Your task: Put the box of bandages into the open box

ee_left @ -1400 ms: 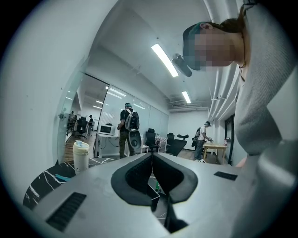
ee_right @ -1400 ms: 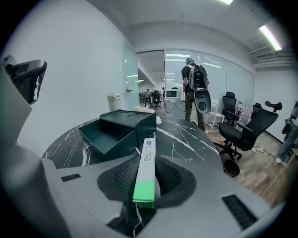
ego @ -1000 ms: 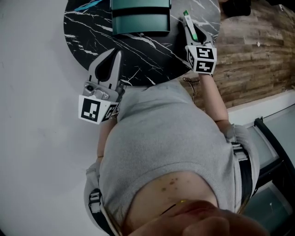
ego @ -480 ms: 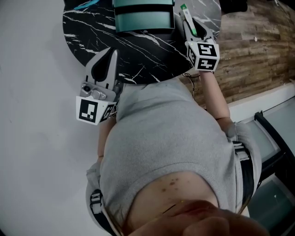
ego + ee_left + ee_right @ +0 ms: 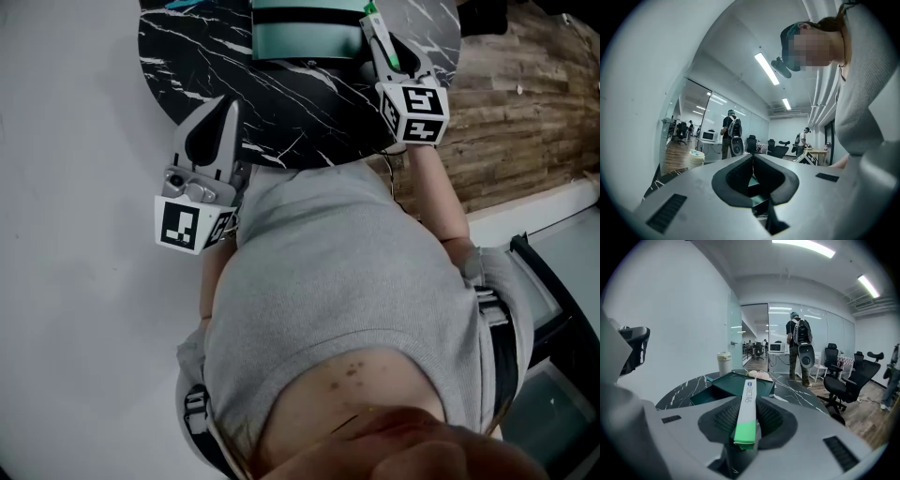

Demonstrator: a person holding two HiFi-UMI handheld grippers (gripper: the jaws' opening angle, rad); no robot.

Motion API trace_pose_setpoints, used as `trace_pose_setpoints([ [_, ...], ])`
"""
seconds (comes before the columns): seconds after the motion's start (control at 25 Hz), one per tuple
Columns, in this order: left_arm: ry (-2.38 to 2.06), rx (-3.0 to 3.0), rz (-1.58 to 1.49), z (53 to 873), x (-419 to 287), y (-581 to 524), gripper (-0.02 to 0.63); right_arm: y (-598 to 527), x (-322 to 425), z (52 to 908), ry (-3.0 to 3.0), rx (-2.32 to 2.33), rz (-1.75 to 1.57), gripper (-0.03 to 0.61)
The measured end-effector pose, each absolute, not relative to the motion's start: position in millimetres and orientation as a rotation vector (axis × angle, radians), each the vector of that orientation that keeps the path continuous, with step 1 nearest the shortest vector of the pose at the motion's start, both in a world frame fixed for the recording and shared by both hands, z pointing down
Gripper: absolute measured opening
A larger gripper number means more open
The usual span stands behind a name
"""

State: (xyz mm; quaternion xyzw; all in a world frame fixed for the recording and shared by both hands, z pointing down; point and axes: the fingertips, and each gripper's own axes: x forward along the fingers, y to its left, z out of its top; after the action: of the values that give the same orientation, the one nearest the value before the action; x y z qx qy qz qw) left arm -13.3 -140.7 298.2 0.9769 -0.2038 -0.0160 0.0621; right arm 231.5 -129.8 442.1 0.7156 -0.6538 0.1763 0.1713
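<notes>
The box of bandages (image 5: pixel 746 408), slim, white with a green end, is clamped between the jaws of my right gripper (image 5: pixel 746 416). In the head view this gripper (image 5: pixel 382 45) holds the bandage box (image 5: pixel 378 36) right beside the near right corner of the open box (image 5: pixel 302 36). That dark teal open box (image 5: pixel 723 386) lies on the black marble table (image 5: pixel 281 103) just ahead of the jaws. My left gripper (image 5: pixel 228 105) hovers over the table's near edge, shut with nothing in it; its jaws meet in the left gripper view (image 5: pixel 752 164).
A lidded cup (image 5: pixel 723 363) stands at the table's far left, and something pale pink (image 5: pixel 758 375) lies behind the open box. A person with a backpack (image 5: pixel 798 348) and office chairs (image 5: pixel 846 380) are beyond. Wooden floor (image 5: pixel 525 103) lies right of the table.
The right gripper with the bandage box has closed in on the open box's right side. The left gripper has hardly moved.
</notes>
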Motion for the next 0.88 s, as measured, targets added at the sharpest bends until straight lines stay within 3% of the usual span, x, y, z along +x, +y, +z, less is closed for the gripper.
trace_pose_setpoints([
  [0.88,-0.901,2.871,-0.063,308,-77,-135,0.012,-189,145,440,-2.104,1.742,0.392,0.149],
])
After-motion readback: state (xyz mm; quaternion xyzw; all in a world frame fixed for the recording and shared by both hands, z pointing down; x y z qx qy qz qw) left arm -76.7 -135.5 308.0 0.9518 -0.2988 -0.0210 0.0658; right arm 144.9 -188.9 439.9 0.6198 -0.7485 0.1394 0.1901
